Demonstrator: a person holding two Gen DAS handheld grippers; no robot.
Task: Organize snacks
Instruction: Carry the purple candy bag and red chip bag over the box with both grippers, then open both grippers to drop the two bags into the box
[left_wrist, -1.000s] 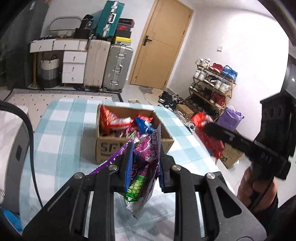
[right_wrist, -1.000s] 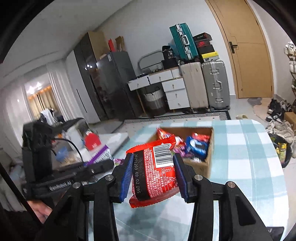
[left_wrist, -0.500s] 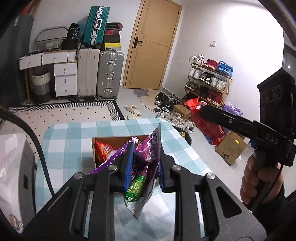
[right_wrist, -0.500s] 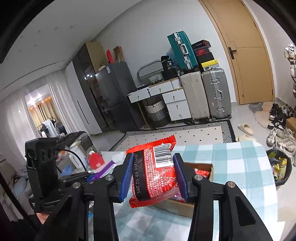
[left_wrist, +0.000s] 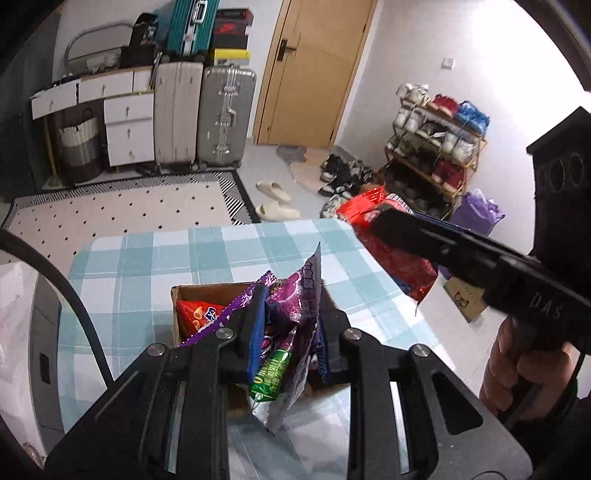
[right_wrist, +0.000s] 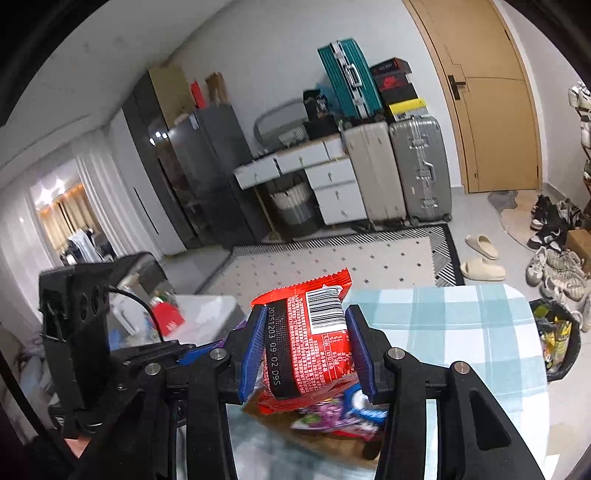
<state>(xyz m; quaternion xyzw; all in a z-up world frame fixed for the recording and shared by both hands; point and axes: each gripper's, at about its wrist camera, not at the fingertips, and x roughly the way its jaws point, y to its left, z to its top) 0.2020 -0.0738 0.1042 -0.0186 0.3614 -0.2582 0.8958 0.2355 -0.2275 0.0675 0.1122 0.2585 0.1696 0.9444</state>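
My left gripper (left_wrist: 290, 332) is shut on a purple snack packet (left_wrist: 295, 321) with a green label, held above a cardboard box (left_wrist: 176, 314) that holds other snacks. My right gripper (right_wrist: 306, 349) is shut on a red snack packet (right_wrist: 314, 343) with a barcode, held above the same box (right_wrist: 332, 443). In the left wrist view the right gripper (left_wrist: 373, 221) shows at the right with the red packet (left_wrist: 391, 251), above the table's right side. The left gripper's body (right_wrist: 122, 354) shows at the left of the right wrist view.
The box stands on a table with a blue-and-white checked cloth (left_wrist: 155, 258). Beyond it are a patterned rug (left_wrist: 122, 206), suitcases (left_wrist: 225, 114), white drawers (left_wrist: 129, 125), a wooden door (left_wrist: 314, 66) and a shoe rack (left_wrist: 436, 147). A black bin (right_wrist: 557, 336) stands right of the table.
Both grippers have risen and pulled back with their packets still held. The box now sits lower and mostly hidden behind the fingers in both views.
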